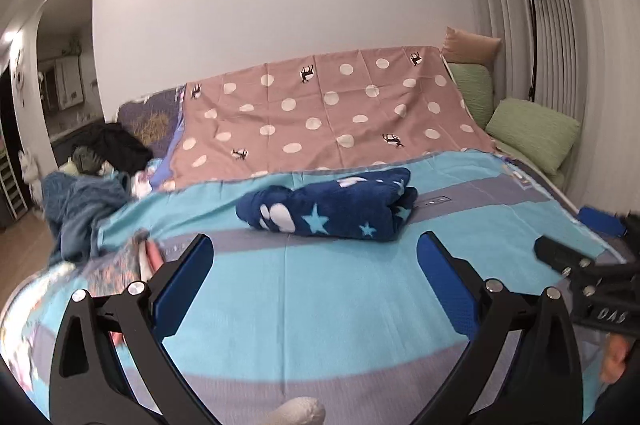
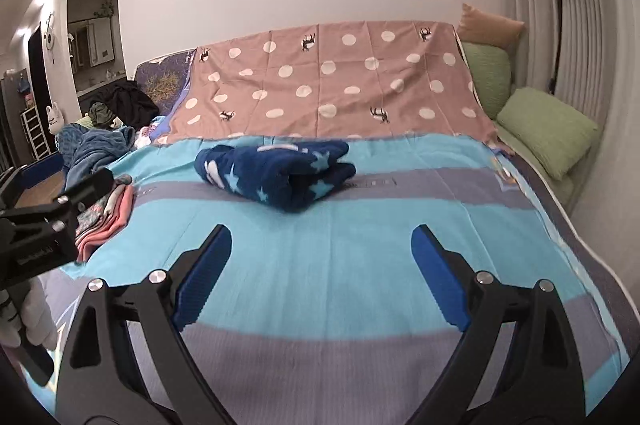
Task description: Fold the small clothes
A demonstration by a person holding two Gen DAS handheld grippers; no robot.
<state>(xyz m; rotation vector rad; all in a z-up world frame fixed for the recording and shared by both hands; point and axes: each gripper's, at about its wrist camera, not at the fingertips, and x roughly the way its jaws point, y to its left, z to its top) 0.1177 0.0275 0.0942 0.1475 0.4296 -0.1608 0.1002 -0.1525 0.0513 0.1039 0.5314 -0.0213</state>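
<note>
Folded navy star garment (image 1: 326,205): ahead of both tools, long axis crosswise. Left gripper (image 1: 314,267), right gripper (image 2: 320,265): jaws wide, empty, neither clearly nearer.

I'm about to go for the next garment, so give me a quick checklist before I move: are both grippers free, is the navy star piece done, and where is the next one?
1. Left gripper empty, fingers wide apart: ok.
2. Right gripper empty, fingers wide apart: ok.
3. Navy star garment lies bundled on the blue bedspread, clear of both grippers: ok; whether the fold is neat: cannot tell.
4. Folded stack at the bed's left edge, intact: ok.
5. Unfolded pile at the far left is available: ok; which item is on top: cannot tell.
</note>
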